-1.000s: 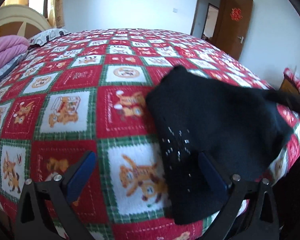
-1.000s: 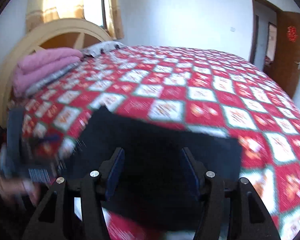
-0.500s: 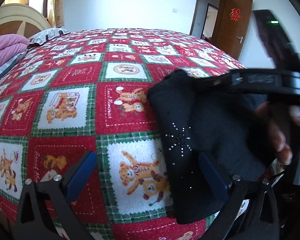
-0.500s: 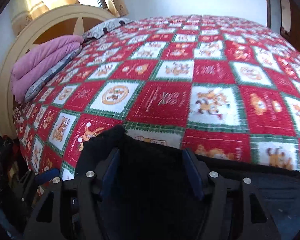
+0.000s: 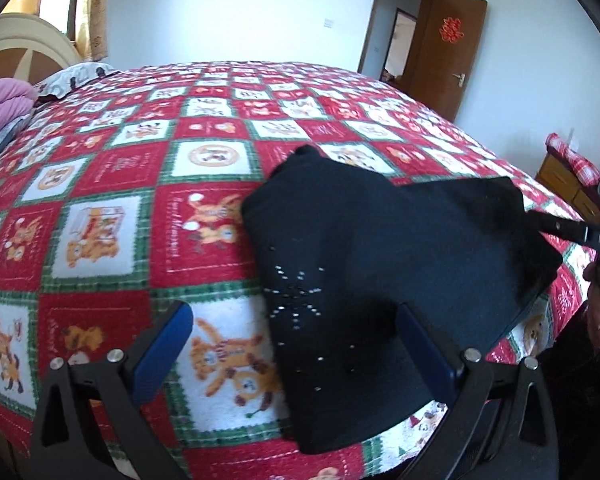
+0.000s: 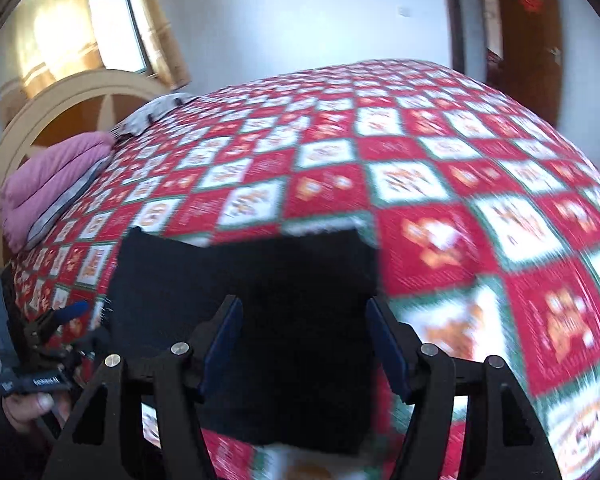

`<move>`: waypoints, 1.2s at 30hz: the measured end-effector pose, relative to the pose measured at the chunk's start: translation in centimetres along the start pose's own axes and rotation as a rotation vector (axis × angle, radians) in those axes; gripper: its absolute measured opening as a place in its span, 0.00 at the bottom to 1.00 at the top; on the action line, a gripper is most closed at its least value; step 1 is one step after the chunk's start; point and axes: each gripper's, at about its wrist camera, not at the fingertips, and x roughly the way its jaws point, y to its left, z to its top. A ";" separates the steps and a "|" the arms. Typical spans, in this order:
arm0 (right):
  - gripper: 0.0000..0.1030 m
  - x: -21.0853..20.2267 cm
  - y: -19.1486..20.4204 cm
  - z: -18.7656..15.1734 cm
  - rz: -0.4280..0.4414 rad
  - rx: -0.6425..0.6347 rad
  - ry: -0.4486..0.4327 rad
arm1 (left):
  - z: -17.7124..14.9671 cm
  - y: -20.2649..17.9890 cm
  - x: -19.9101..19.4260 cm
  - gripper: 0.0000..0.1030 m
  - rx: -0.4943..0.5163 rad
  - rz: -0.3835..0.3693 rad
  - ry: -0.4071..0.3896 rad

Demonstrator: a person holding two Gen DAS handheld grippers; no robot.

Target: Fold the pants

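Folded black pants (image 5: 380, 248) ahead of 2 open, empty grippers, left gripper (image 5: 296, 344) and right gripper (image 6: 306, 344), directly above the pants.

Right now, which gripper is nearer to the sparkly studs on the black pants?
Left. The left gripper hovers open just short of the studs. The right gripper, jaws just opening with the black pants between them, is at their far edge.
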 end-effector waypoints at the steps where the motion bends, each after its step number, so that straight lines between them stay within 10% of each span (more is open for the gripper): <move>1: 0.64 0.0 -0.8 -0.4 -0.001 0.018 0.007 | 0.1 -0.1 0.2 1.00 0.000 -0.006 0.004; 27: 0.53 3.0 -4.0 -2.7 0.226 0.181 0.034 | 1.5 1.1 2.5 0.99 -0.049 -0.131 -0.004; 36: 0.35 3.2 -5.1 -2.7 0.271 0.239 0.048 | 1.3 2.2 1.8 0.74 -0.099 -0.165 -0.026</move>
